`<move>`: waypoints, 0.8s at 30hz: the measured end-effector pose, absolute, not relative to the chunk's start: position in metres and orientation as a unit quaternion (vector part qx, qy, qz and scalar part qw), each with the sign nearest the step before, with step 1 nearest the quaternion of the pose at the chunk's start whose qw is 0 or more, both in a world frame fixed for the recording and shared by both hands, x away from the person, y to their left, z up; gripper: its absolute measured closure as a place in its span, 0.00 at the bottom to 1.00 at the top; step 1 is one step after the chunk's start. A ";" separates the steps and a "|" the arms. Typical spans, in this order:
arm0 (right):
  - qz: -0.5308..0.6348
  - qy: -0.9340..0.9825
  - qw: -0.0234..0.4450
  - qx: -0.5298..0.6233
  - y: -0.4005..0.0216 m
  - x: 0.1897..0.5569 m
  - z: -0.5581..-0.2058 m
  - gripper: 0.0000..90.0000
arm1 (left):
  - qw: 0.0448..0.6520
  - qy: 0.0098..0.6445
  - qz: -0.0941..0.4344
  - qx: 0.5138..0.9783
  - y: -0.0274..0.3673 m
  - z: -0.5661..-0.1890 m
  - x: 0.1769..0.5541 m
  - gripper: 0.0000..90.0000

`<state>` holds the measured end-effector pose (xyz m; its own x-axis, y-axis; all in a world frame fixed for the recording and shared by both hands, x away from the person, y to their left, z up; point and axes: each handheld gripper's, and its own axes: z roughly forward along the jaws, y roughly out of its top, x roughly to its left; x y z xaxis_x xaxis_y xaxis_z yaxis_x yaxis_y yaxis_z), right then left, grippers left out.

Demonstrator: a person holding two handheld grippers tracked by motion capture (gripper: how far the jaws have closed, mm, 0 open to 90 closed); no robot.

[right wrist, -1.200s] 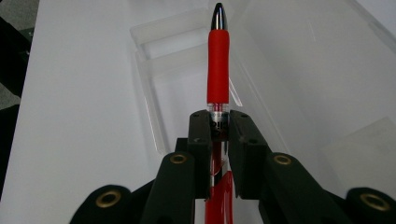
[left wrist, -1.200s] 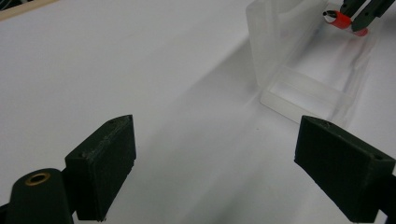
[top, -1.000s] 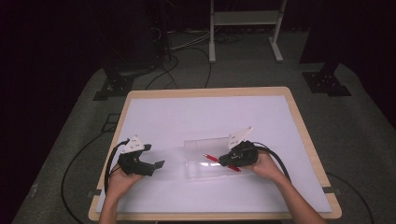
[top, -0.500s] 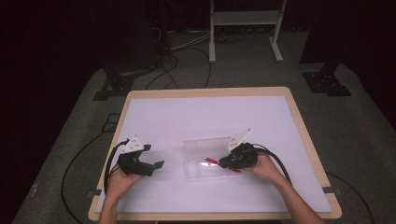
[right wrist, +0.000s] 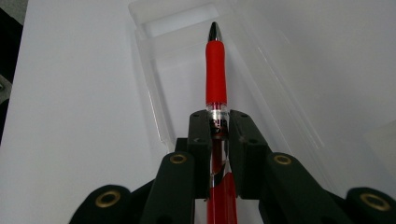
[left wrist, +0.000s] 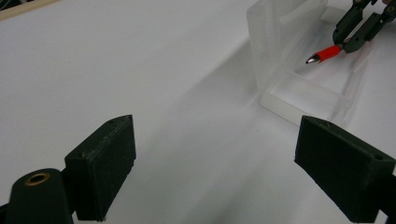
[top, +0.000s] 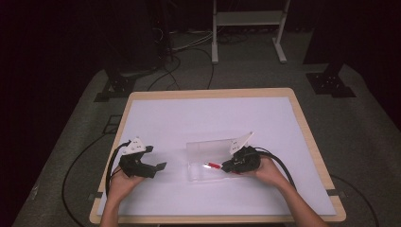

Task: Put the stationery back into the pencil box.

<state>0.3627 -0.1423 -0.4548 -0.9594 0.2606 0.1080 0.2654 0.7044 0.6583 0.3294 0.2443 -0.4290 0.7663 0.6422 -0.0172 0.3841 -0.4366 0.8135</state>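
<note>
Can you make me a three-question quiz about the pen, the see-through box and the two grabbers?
1. Where is the pen's tip?
A. over the clear box
B. off the table
C. by the left gripper

2. What colour is the pen's grip?
A. blue
B. red
C. green

3. How are the left gripper's jaws?
A. shut on the pen
B. shut on the box
C. open with nothing between

Answers:
1 A: the right gripper holds the pen with its tip above the clear box.
2 B: the grip is bright red.
3 C: the left gripper has its jaws wide apart over the bare white table.
</note>
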 end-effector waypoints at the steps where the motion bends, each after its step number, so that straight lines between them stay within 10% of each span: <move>1: -0.356 -0.924 0.004 -0.142 -0.142 0.363 -0.455 0.87 | 0.432 0.308 0.148 0.835 0.244 -0.429 0.330 0.13; 15: -0.355 -0.923 0.012 -0.150 -0.143 0.366 -0.460 0.86 | 0.431 0.310 0.149 0.834 0.246 -0.430 0.330 0.13; 24: -0.379 -0.909 0.009 -0.174 -0.152 0.368 -0.451 0.69 | 0.428 0.307 0.146 0.837 0.246 -0.431 0.330 0.13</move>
